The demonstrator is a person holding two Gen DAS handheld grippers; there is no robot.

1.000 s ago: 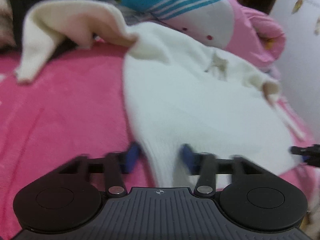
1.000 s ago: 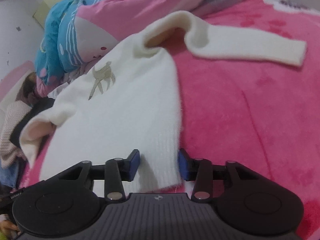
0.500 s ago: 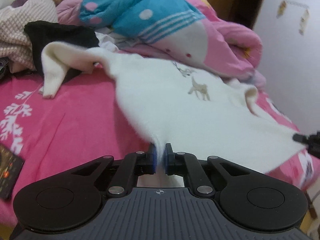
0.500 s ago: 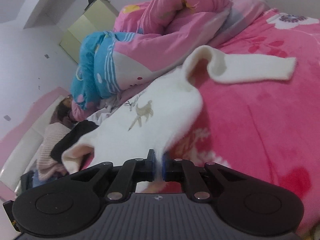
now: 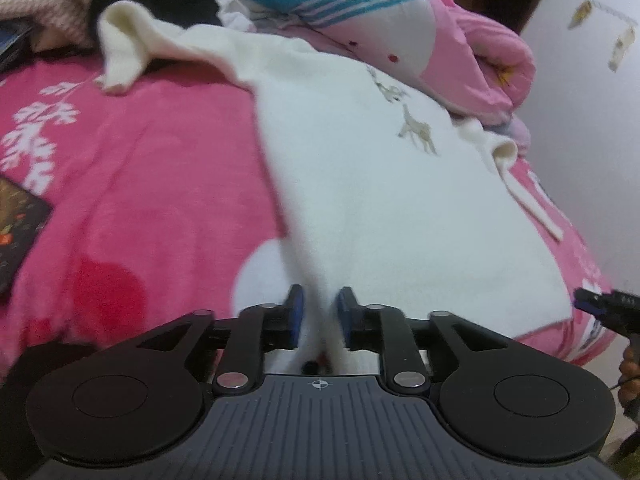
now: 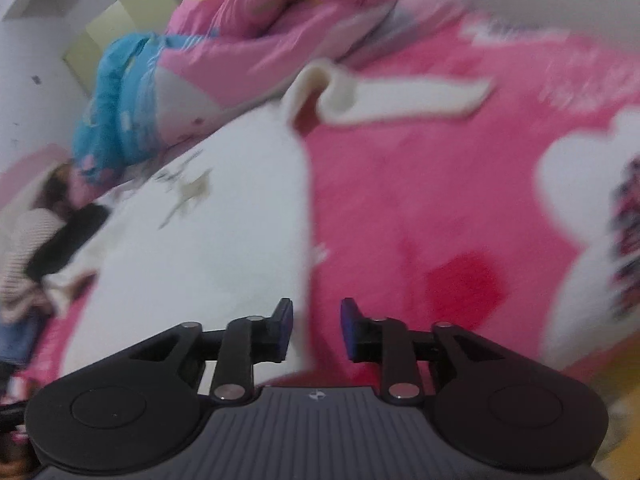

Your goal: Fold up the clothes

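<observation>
White sweater (image 5: pixel 360 184) flat on pink bed (image 5: pixel 140 184); hem corners between parted fingers of left claw (image 5: pixel 319 318) and right claw (image 6: pixel 316 330) (neither clamped).

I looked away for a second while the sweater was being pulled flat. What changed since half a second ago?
Both grippers opened: the left gripper and the right gripper had been shut on the sweater hem and have now let go, so it lies flat on the pink blanket. Its hem is still between the open left jaws. The sleeves stayed spread out to the sides.
</observation>
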